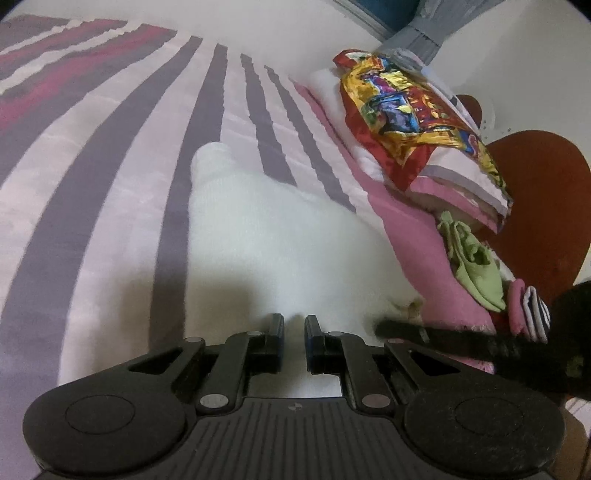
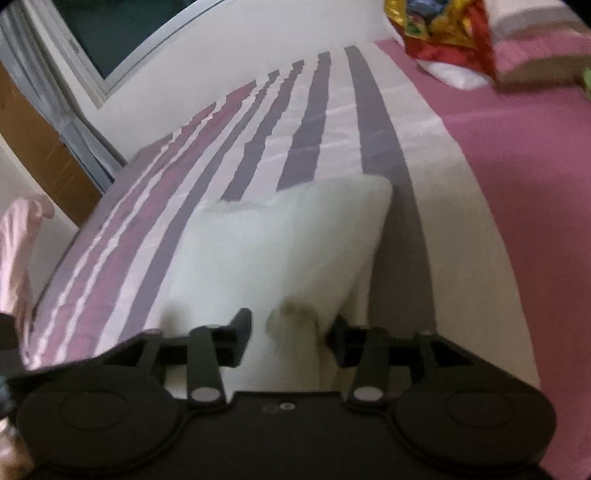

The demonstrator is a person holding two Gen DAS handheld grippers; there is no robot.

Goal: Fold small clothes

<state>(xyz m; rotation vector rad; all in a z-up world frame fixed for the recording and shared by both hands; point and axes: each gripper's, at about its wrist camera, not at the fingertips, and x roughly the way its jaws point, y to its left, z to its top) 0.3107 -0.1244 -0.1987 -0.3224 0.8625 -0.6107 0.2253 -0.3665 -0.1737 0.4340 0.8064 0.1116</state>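
Note:
A small white knitted garment lies on the striped bedcover; it also shows in the right wrist view. My left gripper is low over its near edge, jaws narrowly apart with white cloth showing in the gap. My right gripper is open and straddles the garment's near corner, where a brownish mark shows. One right finger reaches in from the right in the left wrist view.
A stack of folded bedding with a bright red-and-gold cloth sits at the right on a pink sheet. Small green and pink clothes lie beside it. A window is at the far left.

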